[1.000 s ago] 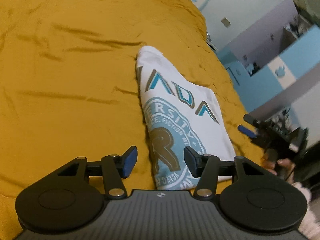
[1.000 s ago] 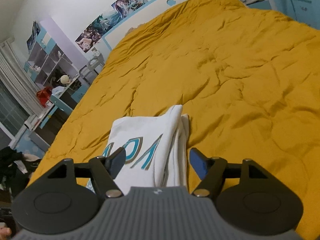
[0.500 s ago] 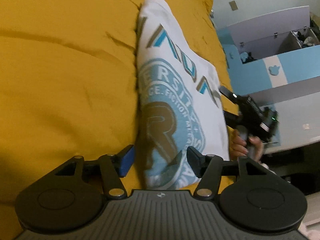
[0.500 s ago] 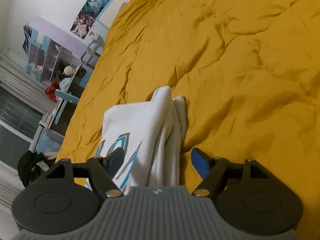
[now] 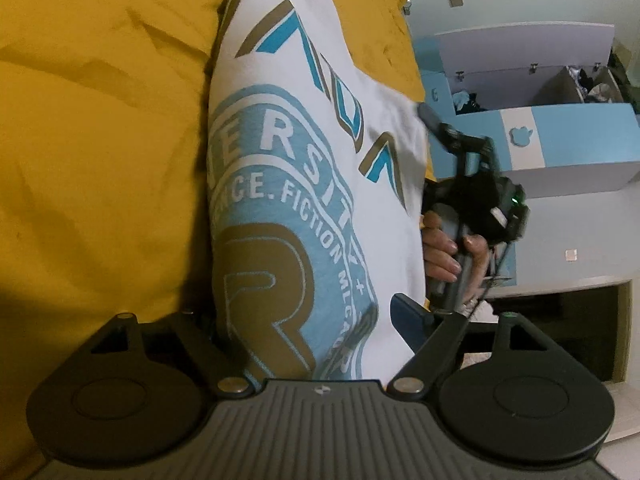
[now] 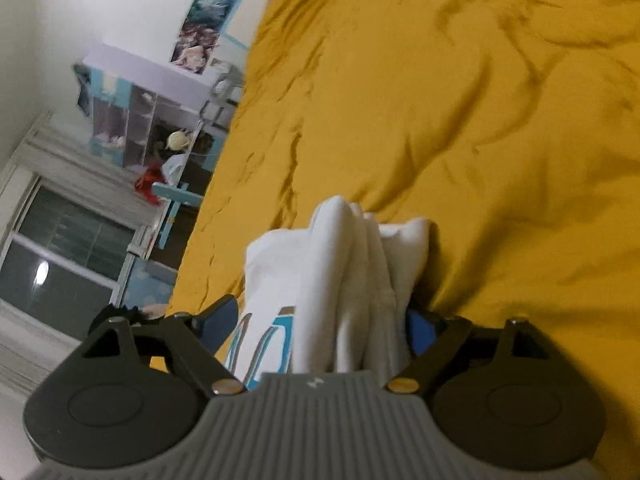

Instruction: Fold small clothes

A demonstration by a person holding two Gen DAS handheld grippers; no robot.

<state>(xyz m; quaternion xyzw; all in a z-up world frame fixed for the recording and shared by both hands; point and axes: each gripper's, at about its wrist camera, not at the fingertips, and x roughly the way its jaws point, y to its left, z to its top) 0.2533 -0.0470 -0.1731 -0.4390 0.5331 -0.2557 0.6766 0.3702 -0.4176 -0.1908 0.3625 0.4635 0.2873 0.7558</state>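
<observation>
Mustard bedspread [image 6: 500,120], T-shirt [image 5: 304,184] print leftward, folds rightward

Pretty clearly a home bedroom, probably a kid's or teen's: a big bed under a rumpled mustard-yellow fabric bedspread [image 6: 460,128], glossy anime-style paper posters [image 6: 208,20] taped to the white wall, and a window with a pale roller blind [image 6: 72,184]. There's also a light-blue and white painted cupboard unit [image 5: 560,140] stuffed with clothes and clutter.
</observation>
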